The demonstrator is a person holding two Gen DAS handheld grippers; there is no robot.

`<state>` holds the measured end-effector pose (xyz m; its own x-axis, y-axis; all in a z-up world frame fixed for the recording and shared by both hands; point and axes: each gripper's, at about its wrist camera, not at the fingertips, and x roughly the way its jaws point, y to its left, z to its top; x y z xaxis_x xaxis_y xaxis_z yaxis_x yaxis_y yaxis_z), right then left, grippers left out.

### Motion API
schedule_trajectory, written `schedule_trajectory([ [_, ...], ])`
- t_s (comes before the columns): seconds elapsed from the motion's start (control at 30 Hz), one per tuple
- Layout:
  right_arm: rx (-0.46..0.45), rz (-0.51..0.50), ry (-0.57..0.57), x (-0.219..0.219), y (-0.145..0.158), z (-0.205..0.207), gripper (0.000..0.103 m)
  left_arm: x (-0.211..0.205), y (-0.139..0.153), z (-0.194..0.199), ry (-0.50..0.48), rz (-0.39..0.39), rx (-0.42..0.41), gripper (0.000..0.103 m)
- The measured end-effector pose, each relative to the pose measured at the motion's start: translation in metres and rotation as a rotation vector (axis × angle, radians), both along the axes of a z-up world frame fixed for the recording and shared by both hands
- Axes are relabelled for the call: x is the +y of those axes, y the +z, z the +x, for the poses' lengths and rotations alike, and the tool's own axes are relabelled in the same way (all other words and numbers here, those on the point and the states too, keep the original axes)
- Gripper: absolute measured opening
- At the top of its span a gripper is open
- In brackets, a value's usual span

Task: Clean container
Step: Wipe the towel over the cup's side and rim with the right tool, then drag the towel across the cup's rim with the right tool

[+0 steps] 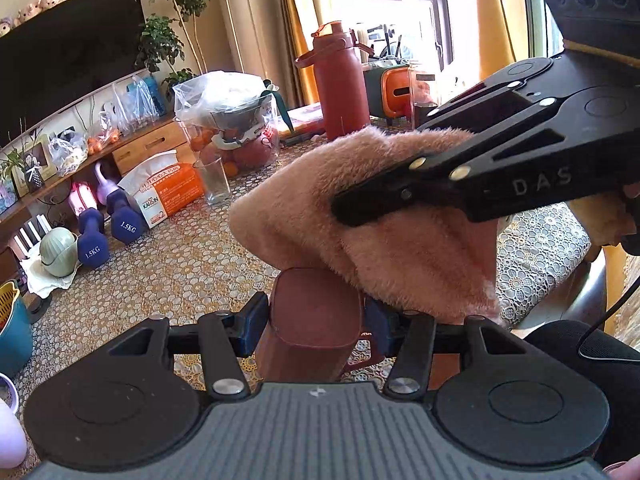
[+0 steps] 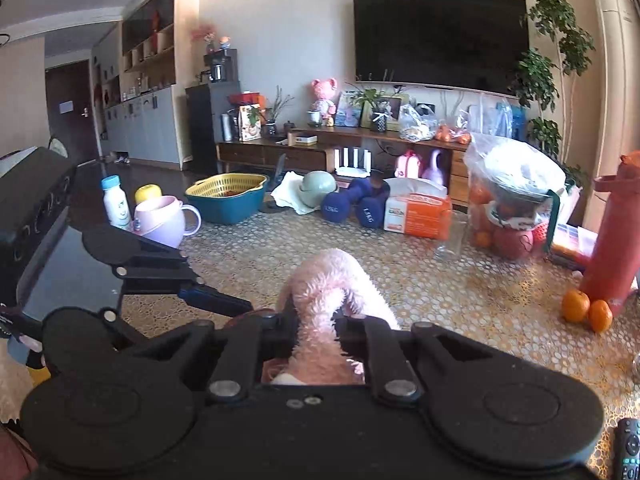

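In the left wrist view a dark brown square container (image 1: 310,308) with a small handle stands above the patterned tablecloth (image 1: 180,272). My left gripper (image 1: 314,326) is shut on its sides with the blue pads (image 1: 250,326). A fluffy pink cloth (image 1: 400,248) is draped over the container's top. My right gripper (image 1: 352,210) comes in from the right, shut on that cloth. In the right wrist view the right gripper (image 2: 320,322) pinches the pink cloth (image 2: 332,276), and the left gripper (image 2: 224,304) is at the left. The container is almost wholly hidden there.
On the table stand a red thermos (image 1: 340,84), an empty glass (image 1: 214,180), a bag of fruit (image 1: 232,128), an orange tissue box (image 1: 168,192) and blue dumbbells (image 1: 108,232). Two oranges (image 2: 586,308), a pink mug (image 2: 160,220), a teal basin (image 2: 228,200) and a remote (image 2: 628,448) show in the right wrist view.
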<state>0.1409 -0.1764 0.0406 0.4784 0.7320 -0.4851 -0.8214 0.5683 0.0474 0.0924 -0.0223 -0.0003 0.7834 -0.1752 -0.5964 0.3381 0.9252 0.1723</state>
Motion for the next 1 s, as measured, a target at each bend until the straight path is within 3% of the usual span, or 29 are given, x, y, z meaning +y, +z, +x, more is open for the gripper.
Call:
schedule_trajectory([
  [0.23, 0.051, -0.041, 0.034, 0.021, -0.021, 0.014, 0.012, -0.002, -0.002, 0.001, -0.013, 0.018, -0.011, 0.052],
  [0.37, 0.135, 0.019, 0.020, 0.016, -0.027, 0.034, 0.012, 0.006, -0.002, 0.003, -0.004, -0.019, -0.004, 0.052],
  [0.63, 0.325, 0.037, 0.026, 0.013, -0.058, 0.071, 0.012, 0.015, -0.004, 0.003, -0.014, -0.055, -0.009, 0.052],
  [0.9, 0.375, -0.032, 0.004, 0.022, -0.092, 0.079, 0.011, 0.025, -0.004, 0.008, 0.013, -0.089, -0.007, 0.052],
  [1.0, 0.310, -0.108, -0.007, 0.027, -0.095, 0.073, 0.011, 0.026, -0.005, 0.008, 0.021, -0.075, -0.016, 0.052],
])
